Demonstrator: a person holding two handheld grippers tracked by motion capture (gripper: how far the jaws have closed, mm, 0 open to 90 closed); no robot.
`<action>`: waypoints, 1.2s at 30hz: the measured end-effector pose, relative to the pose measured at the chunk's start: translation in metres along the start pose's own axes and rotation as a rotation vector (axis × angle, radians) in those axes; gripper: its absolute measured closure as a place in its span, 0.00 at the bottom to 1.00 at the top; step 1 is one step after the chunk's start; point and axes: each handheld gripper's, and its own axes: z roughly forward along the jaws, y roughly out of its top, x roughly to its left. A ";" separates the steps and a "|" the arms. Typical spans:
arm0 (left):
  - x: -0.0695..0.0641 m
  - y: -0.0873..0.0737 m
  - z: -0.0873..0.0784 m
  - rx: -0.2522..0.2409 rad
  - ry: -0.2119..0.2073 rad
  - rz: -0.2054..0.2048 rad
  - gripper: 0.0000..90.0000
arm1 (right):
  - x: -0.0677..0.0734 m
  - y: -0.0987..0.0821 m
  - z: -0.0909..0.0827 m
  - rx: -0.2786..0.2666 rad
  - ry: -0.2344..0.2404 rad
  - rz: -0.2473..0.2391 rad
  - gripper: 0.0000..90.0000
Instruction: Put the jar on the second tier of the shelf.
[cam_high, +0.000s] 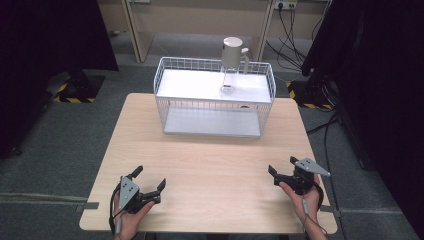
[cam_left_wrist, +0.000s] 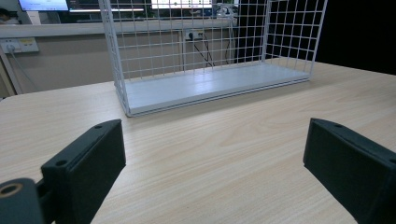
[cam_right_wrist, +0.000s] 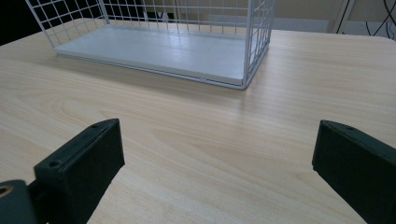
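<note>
We hold both tools low over the near part of the wooden table (cam_high: 210, 175), and neither has anything in it. Our left gripper (cam_high: 148, 181) has its jaws spread wide, with bare tabletop between them in the left gripper view (cam_left_wrist: 212, 154). Our right gripper (cam_high: 281, 167) is spread just as wide, again with bare wood between the jaws in its own view (cam_right_wrist: 215, 158).

Ahead of both grippers, well apart from them, stands the white wire rack (cam_high: 215, 97). From the left gripper it lies ahead and somewhat to the right; from the right gripper, ahead and to the left. Its lower shelf (cam_right_wrist: 154, 49) is bare. On its upper shelf, beyond and above our jaws, a clear bottle with a beige pump top (cam_high: 232, 65) stands upright toward the rack's right end, nearer our right gripper than our left.

We judge the work to be at its very start: nothing is gripped or touched, and the bottle sits undisturbed on the rack. The reach, the grasp and whatever placing follows are all left to do.
</note>
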 end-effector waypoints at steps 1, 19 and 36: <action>0.000 0.000 0.000 0.002 0.000 0.001 0.06 | 0.000 -0.001 0.000 0.001 -0.001 0.000 0.03; 0.000 0.000 0.000 0.000 0.001 -0.002 0.06 | -0.010 -0.014 -0.008 0.001 -0.036 0.036 0.03; 0.000 0.000 0.000 -0.001 0.001 -0.002 0.06 | -0.020 -0.025 -0.014 0.001 -0.072 0.061 0.03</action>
